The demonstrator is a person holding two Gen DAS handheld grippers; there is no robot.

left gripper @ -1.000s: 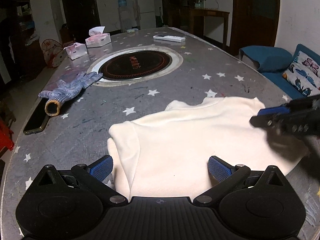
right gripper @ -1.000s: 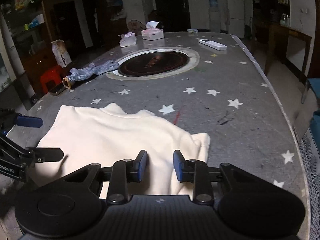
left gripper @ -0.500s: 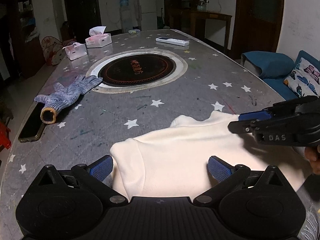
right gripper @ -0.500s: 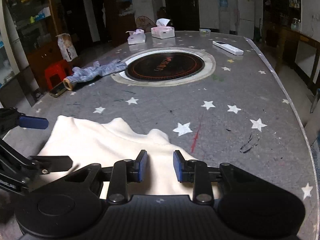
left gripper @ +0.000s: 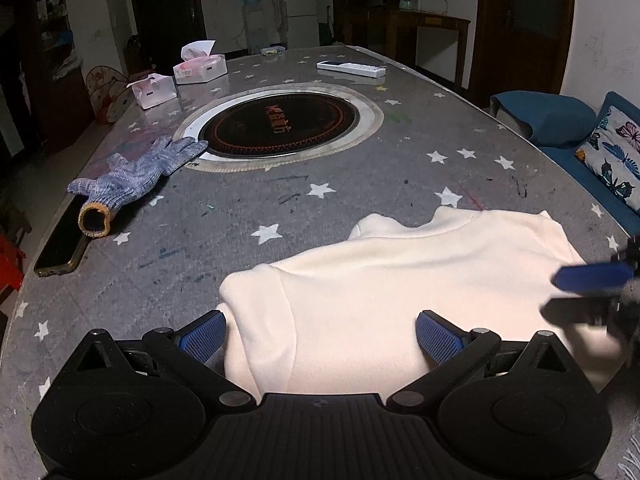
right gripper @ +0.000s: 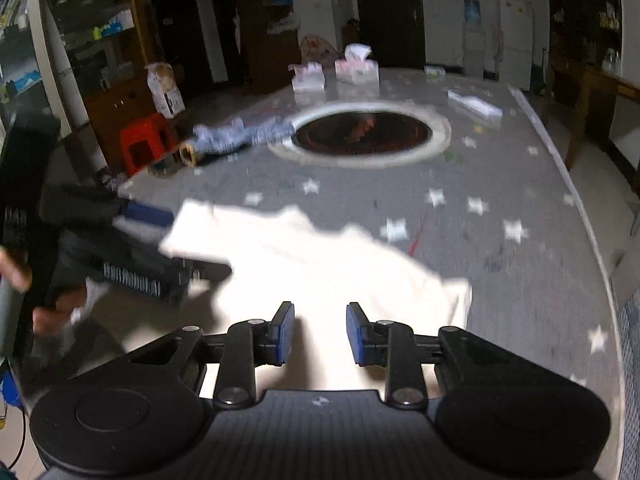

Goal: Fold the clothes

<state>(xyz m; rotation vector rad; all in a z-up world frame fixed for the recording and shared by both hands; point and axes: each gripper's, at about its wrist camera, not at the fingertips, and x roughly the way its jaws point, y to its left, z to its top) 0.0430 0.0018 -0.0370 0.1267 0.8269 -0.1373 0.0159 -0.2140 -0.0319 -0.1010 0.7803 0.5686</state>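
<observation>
A cream garment [left gripper: 384, 280] lies partly folded on the grey star-patterned table [left gripper: 360, 184], near its front edge. My left gripper [left gripper: 320, 334] is wide open just above the garment's near edge, with the cloth between and below its blue pads. My right gripper [right gripper: 320, 330] is open and empty above the garment [right gripper: 312, 264]; that view is blurred by motion. The right gripper also shows at the right edge of the left wrist view [left gripper: 592, 292]. The left gripper shows at the left of the right wrist view [right gripper: 136, 248].
A blue-grey knit glove [left gripper: 132, 180] and a phone [left gripper: 60, 244] lie at the table's left. A round black hotplate [left gripper: 280, 124] sits mid-table. Two tissue boxes [left gripper: 200, 68] and a white remote [left gripper: 352, 69] lie beyond. A blue sofa with a cushion [left gripper: 616, 160] stands right.
The right gripper has lifted and swung back fast, and its view tilted up. In the left wrist view it has moved to the right edge. The garment lies spread a little farther forward.
</observation>
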